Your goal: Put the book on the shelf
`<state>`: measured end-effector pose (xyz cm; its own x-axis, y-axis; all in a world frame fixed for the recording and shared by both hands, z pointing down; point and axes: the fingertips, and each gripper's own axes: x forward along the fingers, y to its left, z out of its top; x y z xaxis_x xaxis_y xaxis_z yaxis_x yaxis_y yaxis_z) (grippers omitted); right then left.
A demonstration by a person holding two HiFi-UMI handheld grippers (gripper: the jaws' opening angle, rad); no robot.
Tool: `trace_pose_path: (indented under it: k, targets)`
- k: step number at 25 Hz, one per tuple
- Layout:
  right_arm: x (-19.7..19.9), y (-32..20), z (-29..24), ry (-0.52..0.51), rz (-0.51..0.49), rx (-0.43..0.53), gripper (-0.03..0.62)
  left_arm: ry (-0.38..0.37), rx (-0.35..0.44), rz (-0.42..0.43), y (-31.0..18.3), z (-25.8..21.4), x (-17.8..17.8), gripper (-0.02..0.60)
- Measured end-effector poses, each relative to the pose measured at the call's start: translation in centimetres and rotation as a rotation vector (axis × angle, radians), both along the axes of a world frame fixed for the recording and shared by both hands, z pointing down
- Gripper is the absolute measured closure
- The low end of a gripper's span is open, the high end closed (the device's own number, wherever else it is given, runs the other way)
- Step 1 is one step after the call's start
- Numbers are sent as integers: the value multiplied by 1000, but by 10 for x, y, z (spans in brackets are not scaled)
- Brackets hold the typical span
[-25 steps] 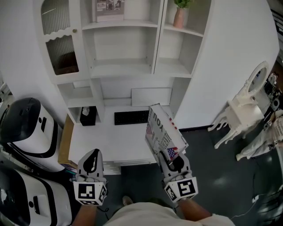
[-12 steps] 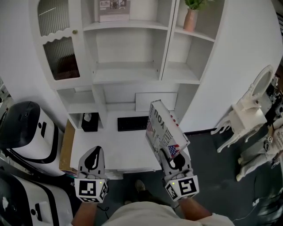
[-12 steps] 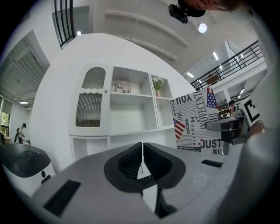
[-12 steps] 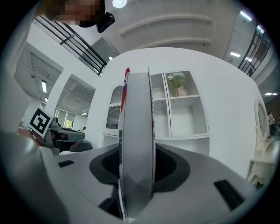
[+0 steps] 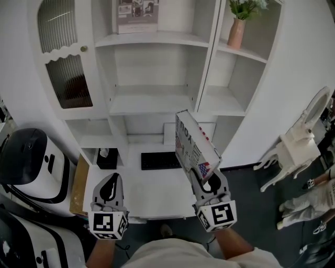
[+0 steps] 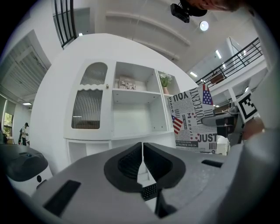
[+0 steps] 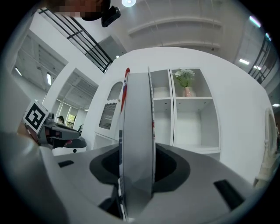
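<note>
My right gripper (image 5: 205, 180) is shut on the book (image 5: 194, 145), a thick volume with a newsprint-and-flag cover, held upright on its edge over the white desk (image 5: 157, 188). In the right gripper view the book's grey page edge (image 7: 136, 148) fills the gap between the jaws. The white shelf unit (image 5: 152, 99) stands straight ahead with bare middle shelves. My left gripper (image 5: 108, 189) hovers over the desk's left part with its jaws shut on nothing (image 6: 142, 159); the book (image 6: 194, 120) shows to its right.
A black keyboard (image 5: 161, 160) lies at the desk's back. A pink vase with a plant (image 5: 237, 31) and a picture frame (image 5: 137, 14) occupy upper shelves. A white-and-black machine (image 5: 31, 162) stands left; a white chair (image 5: 301, 144) stands right.
Both grippers and the book have moved forward toward the shelf unit, which now looms larger. The right gripper has risen a little. The grip on the book is unchanged.
</note>
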<state>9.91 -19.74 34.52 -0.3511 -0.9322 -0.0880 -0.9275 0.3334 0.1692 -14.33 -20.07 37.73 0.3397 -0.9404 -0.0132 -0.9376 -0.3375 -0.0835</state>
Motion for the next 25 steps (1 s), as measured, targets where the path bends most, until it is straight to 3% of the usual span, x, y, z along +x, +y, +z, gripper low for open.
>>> trace_pose_path:
  k: [12,25]
  targets:
    - [-18,-81,-47,315,13,122,427,9,-12,-18,-53,3,-1,568]
    - [-50,-137,-91,704,68,246,428,39,-28,-50,-72,13,-14,568]
